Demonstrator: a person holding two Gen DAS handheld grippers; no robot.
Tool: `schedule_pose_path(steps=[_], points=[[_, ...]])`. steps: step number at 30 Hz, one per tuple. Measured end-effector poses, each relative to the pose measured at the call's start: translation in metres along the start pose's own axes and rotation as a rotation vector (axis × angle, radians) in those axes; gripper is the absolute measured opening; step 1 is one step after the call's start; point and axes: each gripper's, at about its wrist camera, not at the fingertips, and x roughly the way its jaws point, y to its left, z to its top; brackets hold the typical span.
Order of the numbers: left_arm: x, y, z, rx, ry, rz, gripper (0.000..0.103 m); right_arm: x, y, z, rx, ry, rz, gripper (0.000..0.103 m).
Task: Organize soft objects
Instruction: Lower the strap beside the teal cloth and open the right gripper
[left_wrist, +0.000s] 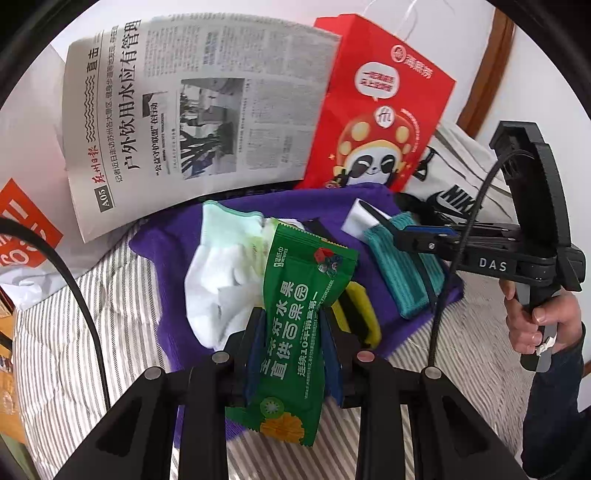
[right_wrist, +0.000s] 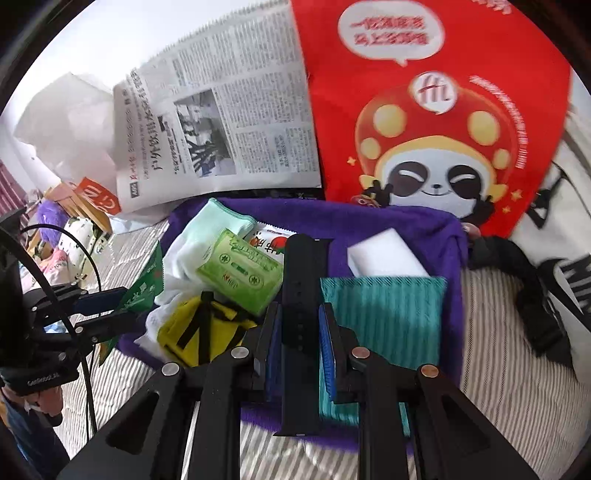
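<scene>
A glossy plastic wet-wipe packet (left_wrist: 295, 321), a fluffy purple towel (right_wrist: 369, 221) and ribbed teal cloth (right_wrist: 384, 314) are seen — newspaper (left_wrist: 195, 110) matt.

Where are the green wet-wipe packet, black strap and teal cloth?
green wet-wipe packet (left_wrist: 295, 317): left wrist view, middle of its printed face.
black strap (right_wrist: 301, 295): right wrist view, mid-length.
teal cloth (right_wrist: 391, 314): right wrist view, ribbed centre.

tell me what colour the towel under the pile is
Purple towel, clearest in the right wrist view.
</scene>
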Motion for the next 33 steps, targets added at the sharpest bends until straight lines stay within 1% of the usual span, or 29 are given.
schedule_pose_path(steps=[3,8,12,15,17,20,24,26,29,30,31,32,33], points=[[0.005,0.006,0.002,-0.006,0.0,-0.002,0.028,0.019,0.009,0.005,-0.03,0.03,-0.026,0.021],[0.008,0.011,0.005,-0.022,-0.002,-0.015,0.028,0.049,0.028,-0.004,-0.117,0.1,-0.084,0.021],[0.009,0.013,0.004,-0.024,-0.006,-0.025,0.028,0.062,0.03,-0.007,-0.127,0.126,-0.105,0.021],[0.009,0.016,0.003,-0.032,-0.007,-0.025,0.028,0.069,0.027,-0.008,-0.117,0.139,-0.094,0.021],[0.01,0.018,0.003,-0.043,-0.007,-0.024,0.028,0.071,0.024,-0.008,-0.1,0.141,-0.066,0.021],[0.011,0.019,0.002,-0.057,-0.003,-0.023,0.028,0.073,0.022,-0.006,-0.088,0.138,-0.054,0.021],[0.016,0.014,0.004,-0.054,0.007,-0.035,0.028,0.073,0.021,-0.008,-0.092,0.133,-0.03,0.022],[0.019,0.012,0.005,-0.05,0.01,-0.036,0.028,0.072,0.018,-0.008,-0.08,0.135,-0.009,0.027],[0.024,0.011,0.008,-0.054,0.016,-0.021,0.028,0.062,0.009,-0.007,-0.048,0.124,0.034,0.033],[0.026,0.012,0.007,-0.057,0.02,-0.01,0.028,0.058,0.008,-0.007,-0.04,0.115,0.041,0.038],[0.027,0.013,0.007,-0.06,0.024,-0.005,0.028,0.054,0.006,-0.007,-0.033,0.104,0.045,0.046],[0.029,0.015,0.006,-0.076,0.028,0.002,0.028,0.051,0.006,-0.007,-0.03,0.094,0.049,0.052],[0.031,0.017,0.005,-0.091,0.032,-0.001,0.028,0.046,0.006,-0.007,-0.029,0.083,0.06,0.054]])
